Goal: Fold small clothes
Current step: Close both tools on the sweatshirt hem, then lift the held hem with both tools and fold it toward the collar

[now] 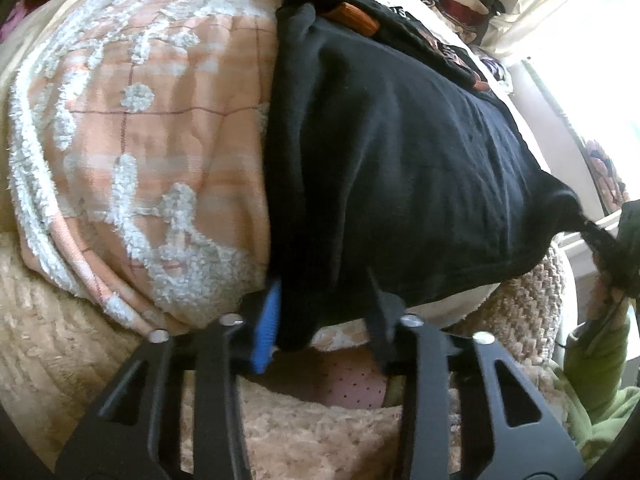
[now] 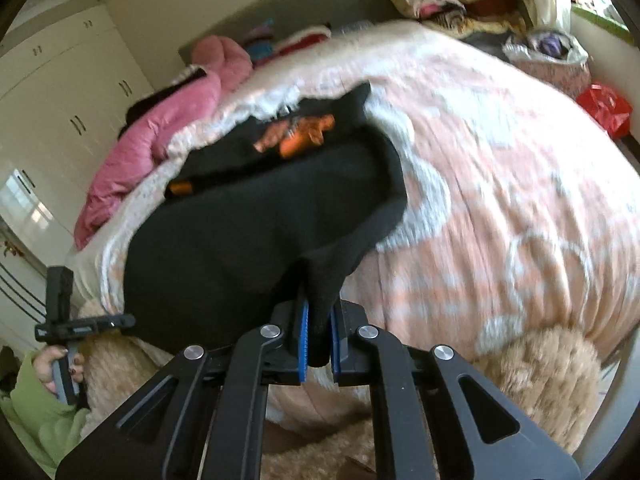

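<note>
A black garment (image 1: 392, 168) with an orange print (image 2: 296, 136) on its far part lies on the peach and white bedspread (image 1: 152, 140). My left gripper (image 1: 324, 312) is at its near left corner. That corner hangs limp between the jaws against the blue pad (image 1: 266, 332), with a gap to the other finger. The right wrist view shows the left gripper (image 2: 120, 322) at the garment's edge, held by a hand in a green sleeve. My right gripper (image 2: 318, 336) is shut on the other near corner of the black garment (image 2: 248, 232), lifted and pulled taut. The right gripper (image 1: 624, 248) shows dark and blurred at the frame's right edge.
A pink padded jacket (image 2: 160, 128) lies on the bed's far left. Stacked clothes (image 2: 460, 0) fill the far corner, with bags (image 2: 604, 108) beside the bed. A fuzzy beige blanket (image 2: 540, 368) covers the near edge. White wardrobes (image 2: 60, 80) stand at left.
</note>
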